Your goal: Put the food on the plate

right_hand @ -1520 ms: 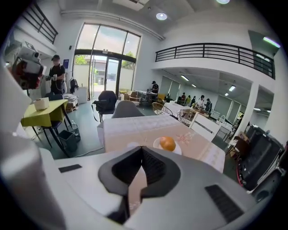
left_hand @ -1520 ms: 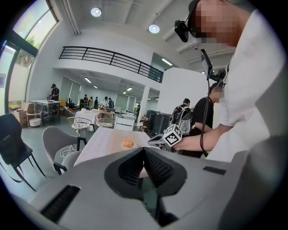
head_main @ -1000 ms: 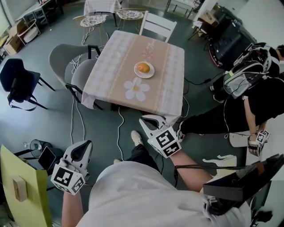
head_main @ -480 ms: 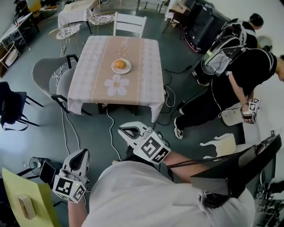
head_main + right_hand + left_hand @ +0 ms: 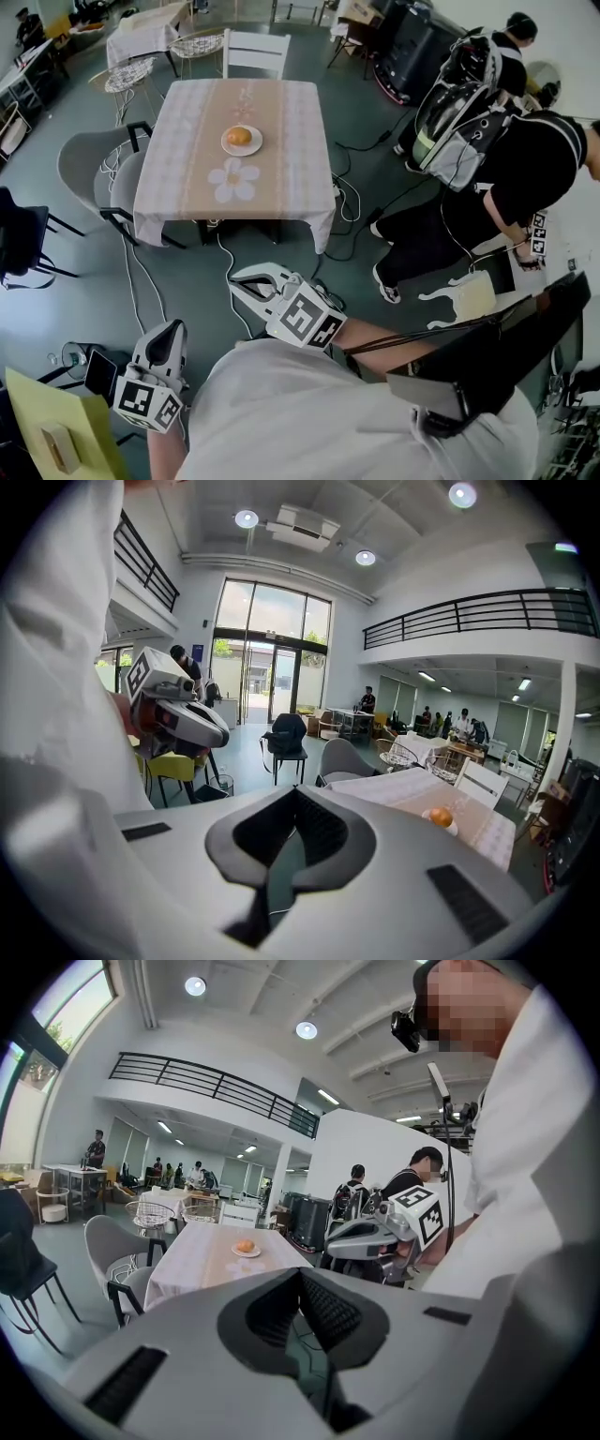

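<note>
An orange round food (image 5: 239, 136) lies on a small white plate (image 5: 228, 148) in the middle of a table (image 5: 187, 187) with a striped cloth, far ahead of me. Both grippers hang low over the floor, well short of the table. My left gripper (image 5: 172, 330) is at the bottom left, shut and empty. My right gripper (image 5: 246, 280) is nearer the table, also shut with nothing in it. In the left gripper view the pads (image 5: 319, 1302) meet, with the food (image 5: 245, 1246) far off. The right gripper view shows the same, with the food (image 5: 440, 817) at the right.
A white chair (image 5: 255, 52) stands behind the table, grey chairs (image 5: 89, 173) at its left, a black chair (image 5: 19, 239) farther left. A person in black (image 5: 525, 178) bends over at the right beside a backpack (image 5: 459, 112). Cables (image 5: 352, 202) trail on the floor.
The table has slid left in the head view and looks slightly smaller. My right gripper has drifted left. Both grippers stay shut and empty.
</note>
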The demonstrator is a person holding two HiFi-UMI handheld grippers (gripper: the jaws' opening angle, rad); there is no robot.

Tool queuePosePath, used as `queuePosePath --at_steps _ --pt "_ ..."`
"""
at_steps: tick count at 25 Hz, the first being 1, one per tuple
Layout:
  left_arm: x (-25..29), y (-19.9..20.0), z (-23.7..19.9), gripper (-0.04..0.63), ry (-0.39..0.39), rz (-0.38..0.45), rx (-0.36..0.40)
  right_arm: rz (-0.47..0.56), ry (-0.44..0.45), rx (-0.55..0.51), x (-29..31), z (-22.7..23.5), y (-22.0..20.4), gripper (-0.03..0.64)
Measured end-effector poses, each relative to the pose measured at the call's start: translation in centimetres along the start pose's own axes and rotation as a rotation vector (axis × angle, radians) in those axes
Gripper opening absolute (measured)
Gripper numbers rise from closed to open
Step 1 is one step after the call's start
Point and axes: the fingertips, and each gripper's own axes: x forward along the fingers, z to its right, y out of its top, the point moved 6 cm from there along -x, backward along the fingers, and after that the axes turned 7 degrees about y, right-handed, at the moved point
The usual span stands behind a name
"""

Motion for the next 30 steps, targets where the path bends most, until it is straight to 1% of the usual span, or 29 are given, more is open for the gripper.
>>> queuePosePath --at_steps 6,19,30 --pt "-0.3 -0.2 0.2 0.009 -0.002 0.014 0.002 -0.001 0.011 -0.014 0.3 -0.4 0.3 0.012" --pt "-0.9 -1.1 -0.1 0.009 0.029 0.009 -0.015 -0.01 0.044 -0.037 1.3 -0.9 0.3 0.012" --pt "-0.8 -0.9 -0.2 0.009 0.012 -0.002 -0.023 -0.026 0.045 -0.039 1.5 -0.8 0.6 0.012"
